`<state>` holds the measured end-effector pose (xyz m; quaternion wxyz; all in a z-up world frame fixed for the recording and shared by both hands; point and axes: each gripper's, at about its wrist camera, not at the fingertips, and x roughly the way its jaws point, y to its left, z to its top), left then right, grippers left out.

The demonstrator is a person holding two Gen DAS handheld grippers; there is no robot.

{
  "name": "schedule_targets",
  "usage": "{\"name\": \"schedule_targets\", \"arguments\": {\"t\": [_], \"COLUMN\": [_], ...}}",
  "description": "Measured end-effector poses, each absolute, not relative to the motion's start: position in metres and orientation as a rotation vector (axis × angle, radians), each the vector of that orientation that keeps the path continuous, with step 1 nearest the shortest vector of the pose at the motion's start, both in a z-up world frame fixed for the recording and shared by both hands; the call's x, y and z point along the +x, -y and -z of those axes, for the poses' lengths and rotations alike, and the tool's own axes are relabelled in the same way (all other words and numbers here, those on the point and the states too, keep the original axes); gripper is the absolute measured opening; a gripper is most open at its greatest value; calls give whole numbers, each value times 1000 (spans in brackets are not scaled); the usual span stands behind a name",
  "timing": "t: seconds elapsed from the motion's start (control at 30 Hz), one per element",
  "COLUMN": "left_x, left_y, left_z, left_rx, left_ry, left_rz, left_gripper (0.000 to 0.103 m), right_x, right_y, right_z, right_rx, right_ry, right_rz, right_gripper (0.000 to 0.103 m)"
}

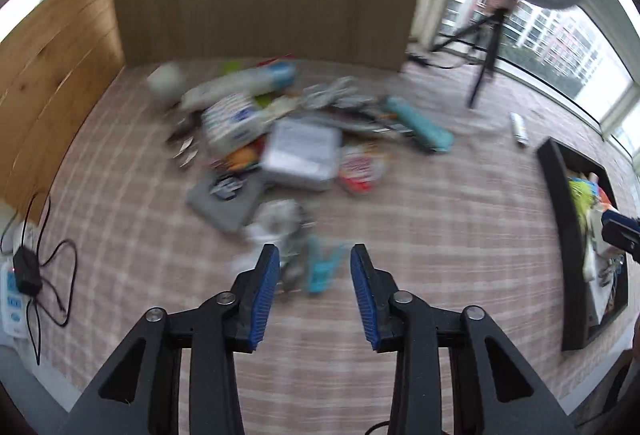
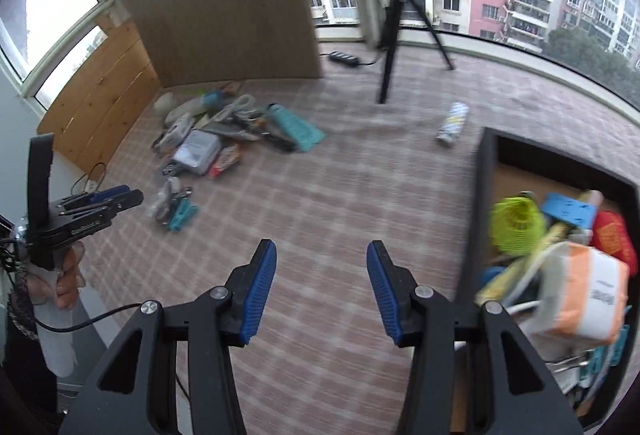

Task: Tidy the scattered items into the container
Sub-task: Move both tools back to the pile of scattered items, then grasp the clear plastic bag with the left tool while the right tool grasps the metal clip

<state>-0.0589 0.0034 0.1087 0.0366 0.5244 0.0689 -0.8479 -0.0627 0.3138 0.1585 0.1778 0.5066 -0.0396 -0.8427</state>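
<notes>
1. Left wrist view: your left gripper [image 1: 315, 289] stands partly open with nothing between its ribbed blue pads. Just beyond the tips lies a small teal clip [image 1: 323, 270] beside a crinkled clear packet [image 1: 280, 225]. Farther ahead sits the main pile [image 1: 288, 139]: a flat grey box, a teal pouch, printed sachets, a white tube. All of it is blurred. The black container [image 1: 560, 235] lies well off to the right of the claw.

2. The clip looks like hard, light plastic, so I judge it will take a firm pinch across its body. The packet is probably soft and slippery, so gather it at a bunched fold.

3. Right wrist view: your right gripper [image 2: 322, 291] is open wide and empty over the checked mat [image 2: 340, 195]. The container [image 2: 482, 195] sits just right of the claw, already holding a yellow mesh ball, a blue plate and an orange-and-white box. The pile lies far ahead-left. A small white can [image 2: 452, 125] lies alone ahead.
</notes>
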Motion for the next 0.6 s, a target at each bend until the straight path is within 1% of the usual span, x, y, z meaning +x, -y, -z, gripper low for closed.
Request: {"name": "schedule_targets", "arguments": {"t": [0.1,0.2,0.43,0.6], "left_x": [-55,-54,-55,-58], "left_y": [25,37,46,50], "left_z": [-94,-80,-61,-52], "left_rx": [1656,1700,1768,1788], "left_ry": [-236,-219,-226,-248], "left_rz": [2597,2606,2642,2653], "left_gripper": [31,31,31,31], "right_x": [-69,-79,-107,-128], "right_y": [-269,-223,-133,-88], "right_z": [-151,-147,-131,-108], "right_rx": [1451,1450,1499,1562], "right_ry": [137,99,63,45], "right_rz": [2316,2275,2165,2105], "right_gripper": [46,46,46,46]}}
